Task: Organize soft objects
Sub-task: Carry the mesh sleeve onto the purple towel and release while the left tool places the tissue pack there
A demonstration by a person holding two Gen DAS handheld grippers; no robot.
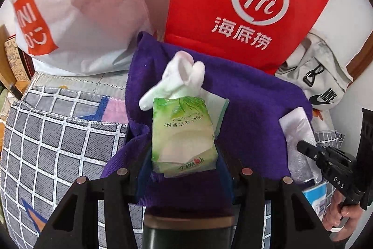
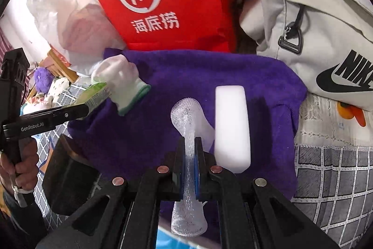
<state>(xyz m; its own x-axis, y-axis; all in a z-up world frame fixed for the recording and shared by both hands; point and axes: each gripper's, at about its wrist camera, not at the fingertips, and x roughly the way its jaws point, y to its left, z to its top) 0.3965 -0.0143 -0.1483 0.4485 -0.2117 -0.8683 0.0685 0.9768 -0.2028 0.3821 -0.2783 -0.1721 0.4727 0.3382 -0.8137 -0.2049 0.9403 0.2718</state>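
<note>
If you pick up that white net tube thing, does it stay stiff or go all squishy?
Probably squishy: the foam net sleeve pinches thin where the right gripper squeezes it and flares out at both ends. It looks airy, so likely very light. It would probably spring back afterwards.

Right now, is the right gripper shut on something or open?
Shut. The right gripper pinches the white foam net sleeve flat between its pads, above the purple towel; the sleeve bulges out on both sides of the grip.
</note>
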